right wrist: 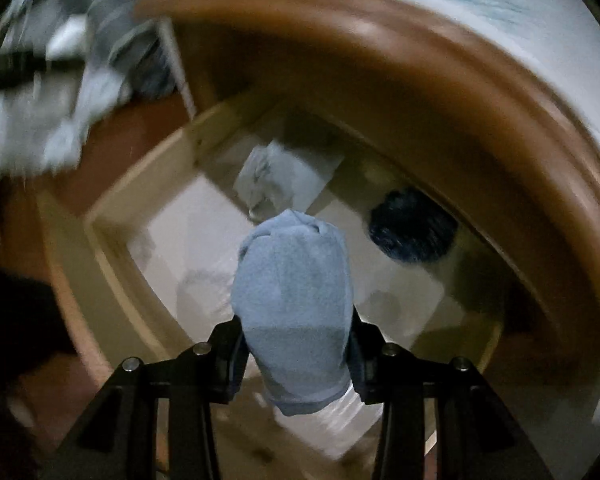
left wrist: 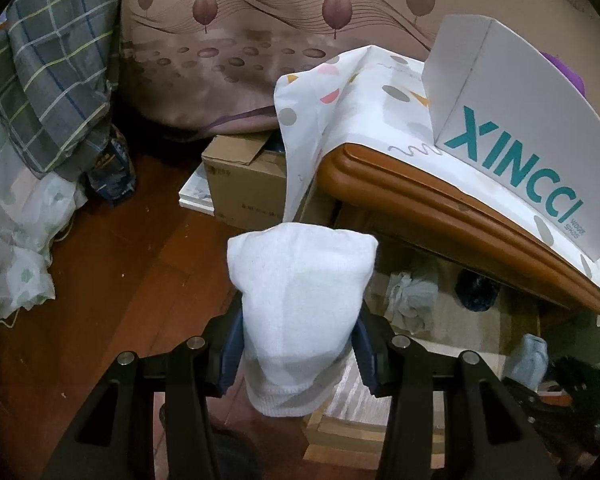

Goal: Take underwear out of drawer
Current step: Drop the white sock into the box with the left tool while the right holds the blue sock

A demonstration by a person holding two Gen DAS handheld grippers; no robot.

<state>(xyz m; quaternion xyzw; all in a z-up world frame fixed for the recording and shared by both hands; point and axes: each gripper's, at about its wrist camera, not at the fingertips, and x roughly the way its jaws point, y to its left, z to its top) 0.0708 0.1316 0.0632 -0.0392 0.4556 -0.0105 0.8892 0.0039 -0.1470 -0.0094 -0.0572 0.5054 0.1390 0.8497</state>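
Observation:
My left gripper (left wrist: 296,356) is shut on a rolled white piece of underwear (left wrist: 300,300) and holds it up, left of the open drawer (left wrist: 352,396), over the wooden floor. My right gripper (right wrist: 296,352) is shut on a rolled light-blue piece of underwear (right wrist: 292,300) and holds it above the open drawer (right wrist: 112,248). In the drawer lie a pale grey bundle (right wrist: 276,180) and a dark blue bundle (right wrist: 412,232); both also show in the left wrist view, the grey bundle (left wrist: 412,296) and the dark bundle (left wrist: 476,288). The right wrist view is blurred.
The drawer sits under an orange-brown wooden cabinet top (left wrist: 440,196) covered by a spotted white cloth (left wrist: 340,120), with a white XINCCI box (left wrist: 520,132) on it. A cardboard box (left wrist: 244,176) stands on the floor beside the cabinet. Bedding (left wrist: 40,100) hangs at left.

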